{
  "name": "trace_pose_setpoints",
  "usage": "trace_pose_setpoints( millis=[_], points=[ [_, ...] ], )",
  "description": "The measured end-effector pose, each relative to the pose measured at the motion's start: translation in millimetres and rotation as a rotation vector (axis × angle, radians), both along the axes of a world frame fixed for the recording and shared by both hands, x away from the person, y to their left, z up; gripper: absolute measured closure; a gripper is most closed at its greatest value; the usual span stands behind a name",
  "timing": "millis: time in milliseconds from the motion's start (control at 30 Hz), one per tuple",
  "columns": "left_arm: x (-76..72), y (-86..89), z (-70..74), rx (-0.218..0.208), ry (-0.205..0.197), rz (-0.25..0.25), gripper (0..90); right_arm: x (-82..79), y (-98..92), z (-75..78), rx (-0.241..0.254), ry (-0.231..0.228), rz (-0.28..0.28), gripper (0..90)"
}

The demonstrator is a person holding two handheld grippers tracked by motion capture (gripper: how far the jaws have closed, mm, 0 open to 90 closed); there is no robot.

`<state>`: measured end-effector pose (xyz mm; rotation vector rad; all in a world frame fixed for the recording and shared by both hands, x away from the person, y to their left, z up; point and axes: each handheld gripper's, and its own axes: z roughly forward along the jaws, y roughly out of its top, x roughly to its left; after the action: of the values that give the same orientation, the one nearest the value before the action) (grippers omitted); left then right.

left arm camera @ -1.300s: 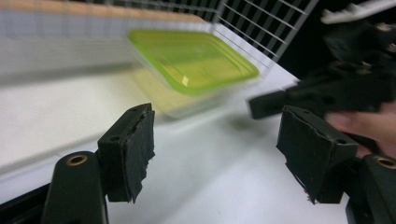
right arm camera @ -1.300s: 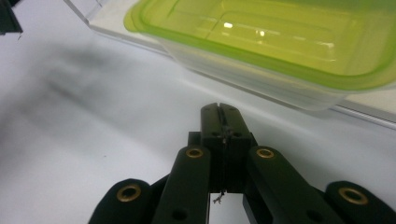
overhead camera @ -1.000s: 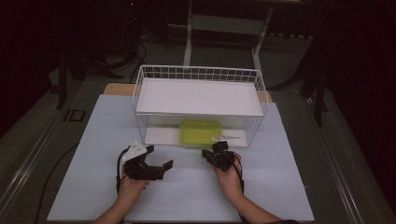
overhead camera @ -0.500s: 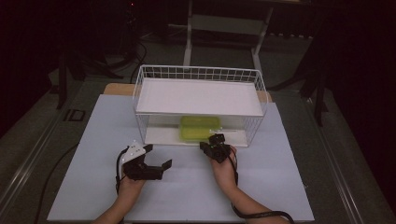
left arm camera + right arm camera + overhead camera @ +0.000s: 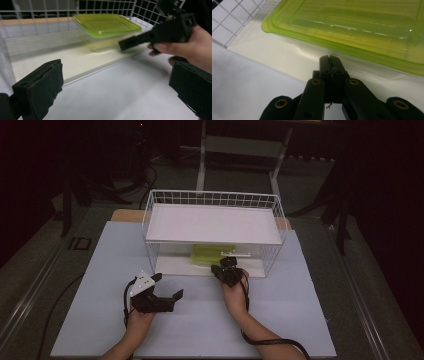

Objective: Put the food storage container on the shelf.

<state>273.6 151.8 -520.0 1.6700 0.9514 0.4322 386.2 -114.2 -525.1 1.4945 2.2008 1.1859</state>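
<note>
Green-lidded container (image 5: 352, 37) sits ungrasped on the wire rack's (image 5: 215, 200) lower shelf. Right hand-held gripper (image 5: 329, 61), jaws closed, nears its rim; left hand-held gripper (image 5: 165, 287) hovers open above the desk (image 5: 300, 320).

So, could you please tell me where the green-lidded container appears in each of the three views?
High view: the green-lidded container sits centre frame, on the lower level of the wire basket, under its white shelf.
Left gripper view: upper centre, behind the right tongs.
Right gripper view: across the top, just beyond the shut tongs.
Shared landmark: the basket's white wire grid.
</note>
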Motion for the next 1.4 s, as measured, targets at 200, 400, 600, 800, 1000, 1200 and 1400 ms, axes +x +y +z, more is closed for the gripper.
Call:
trace_pose_setpoints(
  millis=[200,400,600,800,1000,1200,1400],
  points=[
    [0.2,-0.9,-1.6,-0.007,0.014,-0.007,0.1,9.2,-1.1,0.4,-0.007,-0.004,-0.021,89.9],
    [0.3,-0.9,-2.3,-0.013,0.020,-0.009,0.2,16.9,-2.3,1.2,0.017,-0.001,-0.037,89.8],
    [-0.1,-1.6,-2.7,-0.009,0.018,-0.012,0.2,19.8,3.2,0.7,-0.004,-0.004,-0.026,89.3],
    [0.3,-0.8,-1.9,-0.009,0.015,-0.017,0.2,11.2,4.3,2.9,0.009,0.020,-0.015,86.4],
    [1.0,0.1,0.4,-0.020,-0.002,-0.034,0.2,-3.9,-1.3,6.1,0.006,-0.031,0.006,75.9],
    [3.0,-0.4,0.6,-0.038,-0.004,-0.070,0.1,-26.8,-12.9,14.4,0.003,-0.110,0.059,45.5],
    [3.3,-5.4,0.9,-0.037,-0.008,-0.105,0.1,-45.6,-32.0,22.1,0.079,-0.153,0.114,19.7]
  ],
)
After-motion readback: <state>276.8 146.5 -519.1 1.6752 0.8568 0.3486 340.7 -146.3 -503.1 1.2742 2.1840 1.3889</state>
